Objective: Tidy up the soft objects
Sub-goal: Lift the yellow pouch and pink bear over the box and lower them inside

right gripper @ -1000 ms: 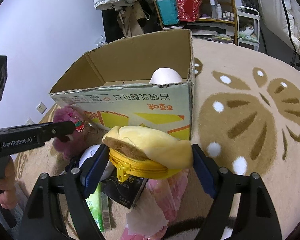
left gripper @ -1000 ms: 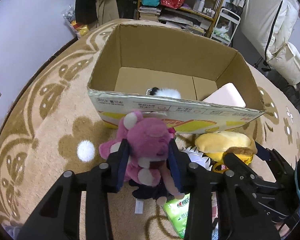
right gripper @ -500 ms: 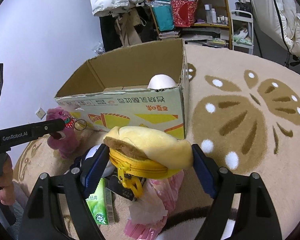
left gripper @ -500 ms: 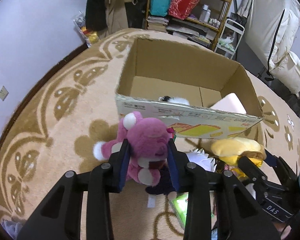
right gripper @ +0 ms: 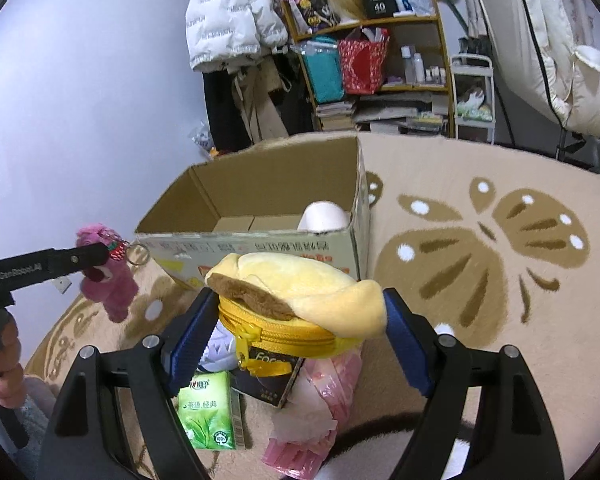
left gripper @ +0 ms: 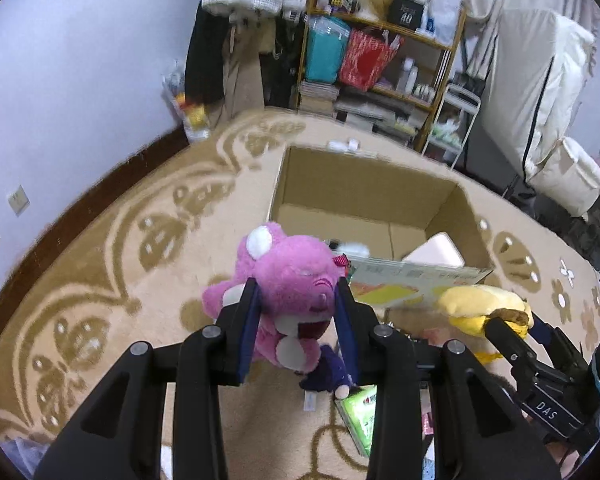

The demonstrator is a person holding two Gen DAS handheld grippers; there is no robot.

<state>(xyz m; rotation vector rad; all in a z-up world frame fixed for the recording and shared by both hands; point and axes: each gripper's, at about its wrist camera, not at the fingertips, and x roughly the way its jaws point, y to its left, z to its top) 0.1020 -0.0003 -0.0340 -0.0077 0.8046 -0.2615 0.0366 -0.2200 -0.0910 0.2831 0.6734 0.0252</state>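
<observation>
Left hand (right gripper: pixel 2 364): partly cut off at the frame edge in the right wrist view, wrapped round a black handle. Left gripper (left gripper: pixel 296 312): jaws closed tight on the pink plush bear (left gripper: pixel 288 280), pads pressing its head from both sides; the bear hangs clear of the patterned carpet (left gripper: pixel 100 280), in front of the near-left corner of the cardboard box (left gripper: pixel 440 200), and its lower body is hidden behind the jaws. Strawberry charm with key ring (right gripper: pixel 118 250): at the bear's head, small, detail unclear. Cardboard box: open-topped, standing on the carpet; inside, a black-and-white furry item (left gripper: pixel 350 247), mostly hidden by the bear and the box wall, and a pale pink rounded item (left gripper: pixel 436 250) against the right wall, identity unclear. Green tissue pack (right gripper: pixel 206 412), white item and dark carton (right gripper: pixel 270 376): on the carpet, partly covered. Right gripper (right gripper: pixel 296 320): jaws wide, clamped on the yellow plush zip pouch (right gripper: pixel 300 300), raised before the box. Pink plastic bag (right gripper: pixel 320 408): crumpled beneath the pouch. Shelf unit (right gripper: pixel 380 68): behind, cluttered, contents blurred.
</observation>
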